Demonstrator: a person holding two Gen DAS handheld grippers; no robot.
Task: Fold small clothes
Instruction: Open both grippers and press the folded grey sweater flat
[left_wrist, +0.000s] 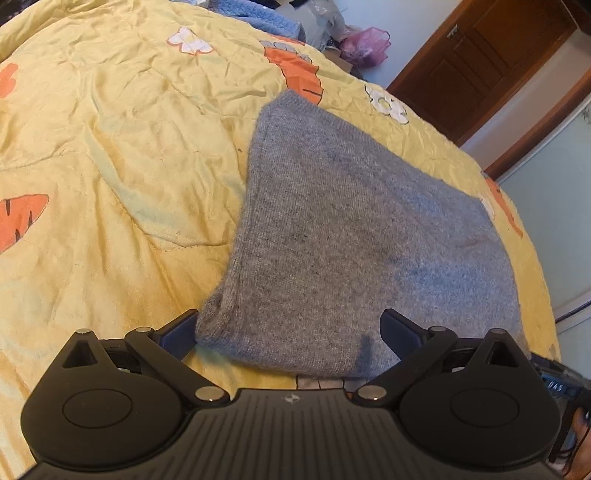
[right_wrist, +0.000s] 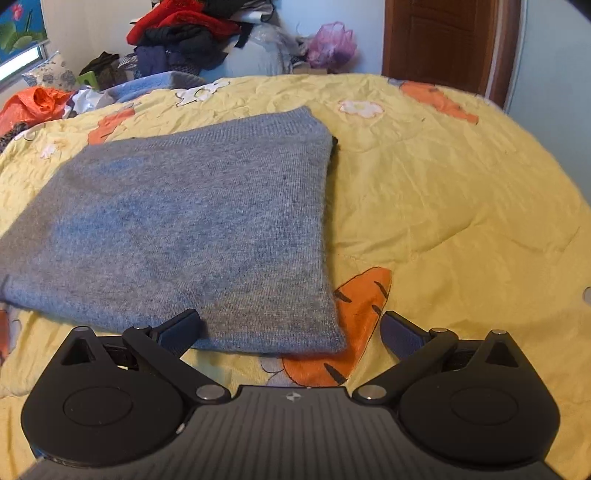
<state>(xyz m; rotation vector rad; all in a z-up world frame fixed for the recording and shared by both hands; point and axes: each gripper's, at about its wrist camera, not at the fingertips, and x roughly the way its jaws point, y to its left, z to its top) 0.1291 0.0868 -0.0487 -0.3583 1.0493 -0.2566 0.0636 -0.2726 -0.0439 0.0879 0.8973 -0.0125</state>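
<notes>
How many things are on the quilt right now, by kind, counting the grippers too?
Grey knitted garment, folded flat: 1
Yellow quilt with carrot print: 1
Grippers, left gripper and right gripper, both open, each at a near corner of the garment: 2
Total: 4

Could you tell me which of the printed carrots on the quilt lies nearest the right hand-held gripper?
The carrot directly between the open jaws of the right hand-held gripper, partly tucked under the grey sweater's near corner; other carrots lie farther off.
</notes>
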